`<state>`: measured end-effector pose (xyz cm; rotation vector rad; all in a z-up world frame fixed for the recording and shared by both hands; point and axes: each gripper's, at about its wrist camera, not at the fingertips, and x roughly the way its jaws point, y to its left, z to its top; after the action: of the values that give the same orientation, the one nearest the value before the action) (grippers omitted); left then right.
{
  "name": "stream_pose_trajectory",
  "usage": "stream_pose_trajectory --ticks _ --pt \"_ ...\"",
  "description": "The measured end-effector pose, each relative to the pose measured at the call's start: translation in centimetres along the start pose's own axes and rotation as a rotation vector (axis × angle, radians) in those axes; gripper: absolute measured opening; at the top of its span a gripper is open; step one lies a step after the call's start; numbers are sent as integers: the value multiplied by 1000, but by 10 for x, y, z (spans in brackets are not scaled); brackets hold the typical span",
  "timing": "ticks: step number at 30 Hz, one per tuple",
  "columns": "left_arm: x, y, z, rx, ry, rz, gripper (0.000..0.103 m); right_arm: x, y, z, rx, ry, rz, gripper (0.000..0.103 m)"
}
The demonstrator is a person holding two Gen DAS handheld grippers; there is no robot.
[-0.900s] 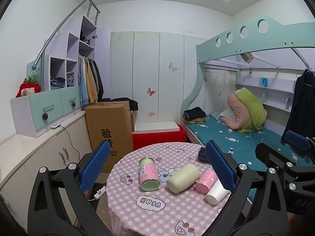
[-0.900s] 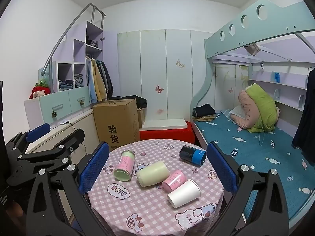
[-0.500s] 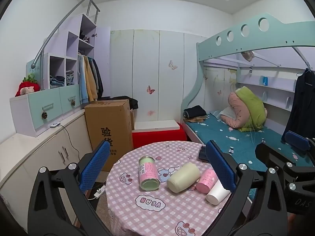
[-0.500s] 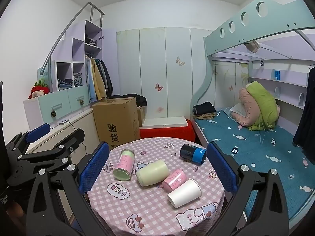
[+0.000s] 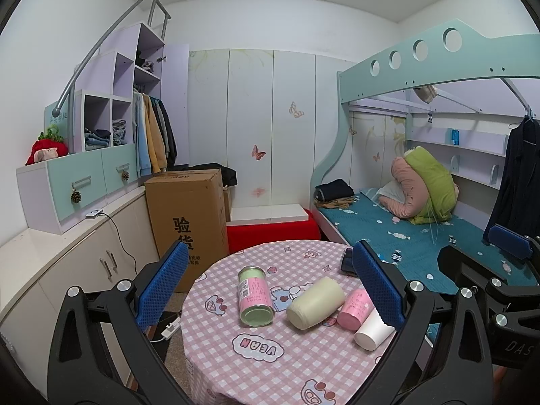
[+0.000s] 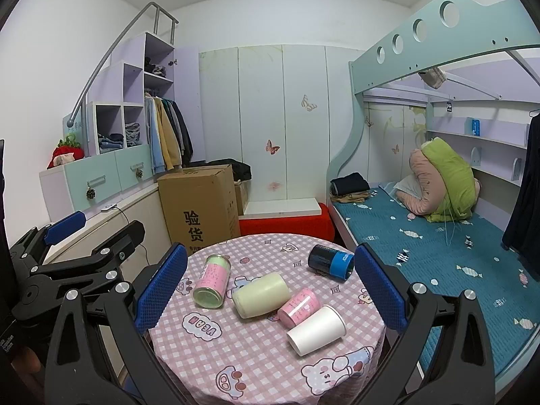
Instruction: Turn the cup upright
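Several cups lie on their sides on a round table with a pink checked cloth [image 6: 256, 364]. They are a pink-and-green cup [image 6: 212, 281], a cream cup [image 6: 261, 294], a small pink cup [image 6: 299, 307], a white paper cup [image 6: 317, 330] and a dark blue cup [image 6: 330, 261]. In the left wrist view the same cups show: pink-and-green [image 5: 254, 295], cream [image 5: 315, 302], small pink [image 5: 356, 308], white [image 5: 371, 330]. My left gripper [image 5: 270, 287] and right gripper [image 6: 270, 287] are both open and empty, held above and short of the table.
A cardboard box [image 6: 199, 209] and a red bench [image 6: 287, 222] stand behind the table. A bunk bed [image 6: 422, 236] lies to the right, low cabinets [image 5: 67, 263] to the left. The left gripper's body [image 6: 67, 270] shows at the right view's left edge.
Both grippers have shifted very slightly; the view has tilted a little downward. The cups have not moved.
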<state>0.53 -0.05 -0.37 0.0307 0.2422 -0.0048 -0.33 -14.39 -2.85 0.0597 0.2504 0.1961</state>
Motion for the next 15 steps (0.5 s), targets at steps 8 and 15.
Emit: stream_pose_trajectory --ticks 8,15 --pt "0 0 0 -1 0 -1 98 1 2 -2 0 1 0 96" --pt "0 0 0 1 2 -2 98 2 2 -1 0 5 -1 96"
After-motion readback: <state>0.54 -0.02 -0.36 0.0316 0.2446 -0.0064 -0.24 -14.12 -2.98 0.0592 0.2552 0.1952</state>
